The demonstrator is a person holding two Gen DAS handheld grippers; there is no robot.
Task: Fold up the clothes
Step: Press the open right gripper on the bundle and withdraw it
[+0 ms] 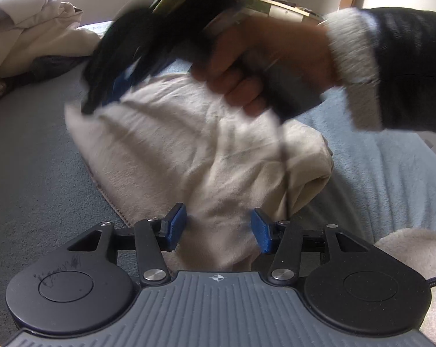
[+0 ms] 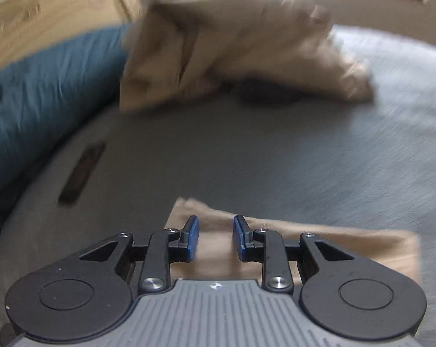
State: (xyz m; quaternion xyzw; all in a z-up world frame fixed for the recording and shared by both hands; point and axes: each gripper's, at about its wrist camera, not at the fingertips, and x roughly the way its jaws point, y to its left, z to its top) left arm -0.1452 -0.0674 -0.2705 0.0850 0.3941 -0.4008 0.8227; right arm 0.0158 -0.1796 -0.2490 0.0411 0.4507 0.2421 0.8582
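A cream garment (image 1: 195, 150) lies crumpled on a grey-blue bed (image 1: 38, 156), and the left tool (image 1: 218, 227) hovers at its near edge with both blue pads apart, cloth lying between them but not pinched. Farther off, a person's hand (image 1: 255, 57) grips the blurred right tool (image 2: 215, 238), which reaches toward the garment's far left corner. In the right wrist view, its jaws stand narrowly apart above a flat tan fold of cloth (image 2: 348, 248), gripping nothing, while more beige clothing (image 2: 232, 49) is heaped at the far side.
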